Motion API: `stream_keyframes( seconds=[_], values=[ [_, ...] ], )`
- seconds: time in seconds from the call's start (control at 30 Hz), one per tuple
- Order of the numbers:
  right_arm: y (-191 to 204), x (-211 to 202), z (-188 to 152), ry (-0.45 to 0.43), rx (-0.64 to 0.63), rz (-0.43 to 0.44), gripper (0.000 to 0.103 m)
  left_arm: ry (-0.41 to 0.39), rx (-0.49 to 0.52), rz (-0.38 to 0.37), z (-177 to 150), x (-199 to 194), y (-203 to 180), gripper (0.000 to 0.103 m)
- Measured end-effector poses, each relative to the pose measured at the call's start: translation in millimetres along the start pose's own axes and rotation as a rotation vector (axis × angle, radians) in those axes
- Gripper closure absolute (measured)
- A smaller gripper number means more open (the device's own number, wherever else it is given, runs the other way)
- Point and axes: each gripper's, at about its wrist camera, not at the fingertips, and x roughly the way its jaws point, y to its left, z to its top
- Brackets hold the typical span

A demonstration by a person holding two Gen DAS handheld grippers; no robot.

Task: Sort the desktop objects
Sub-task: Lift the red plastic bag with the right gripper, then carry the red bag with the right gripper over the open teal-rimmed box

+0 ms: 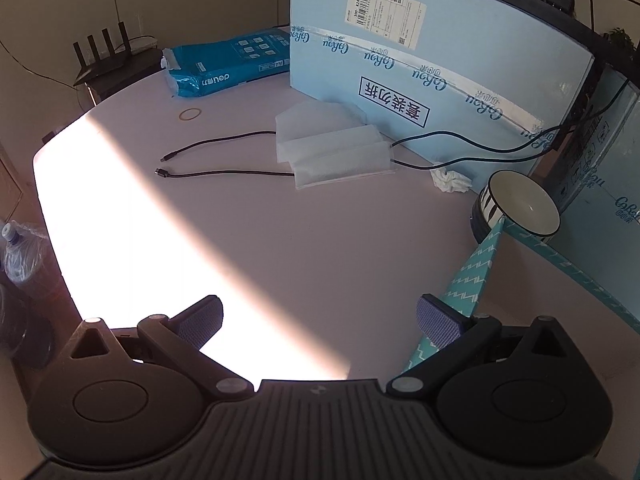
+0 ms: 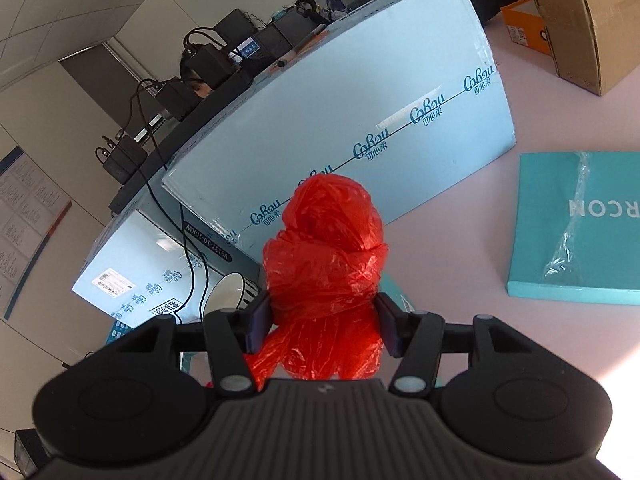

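We see the right tool clamped on a crumpled red plastic bag, pads pressing both sides of the bundle, held up above the bench. Behind the bag stands a big light-blue carton, with a teal flat box lying on the bench to the right, a clear plastic wrapper on top of it. A brown cardboard box sits at top right. Lower left, a white bowl shows just beside the tool. In the left wrist view, the left tool hangs with its fingers wide apart, nothing between them, over the bench, a sunlit band crossing it. Ahead lie white foam packets with two black cables running out from under them, a crumpled tissue near the striped bowl, a rubber band, and a blue paper ream at the far edge. A teal patterned box edge is just beside the right finger.
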Motion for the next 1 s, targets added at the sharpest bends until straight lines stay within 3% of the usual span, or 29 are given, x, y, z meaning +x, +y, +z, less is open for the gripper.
stream_keyframes(
  seconds=[0.5, 1.0],
  values=[
    [30.0, 30.7, -23.8, 0.100, -0.065, 0.071, 0.045, -0.002, -0.014, -0.019, -7.2, -3.4, 2.2, 0.000],
    [43.0, 55.0, -45.2, 0.167, -0.088, 0.062, 0.045, -0.008, 0.025, -0.031, -18.8, -8.2, -5.6, 0.000]
  ],
)
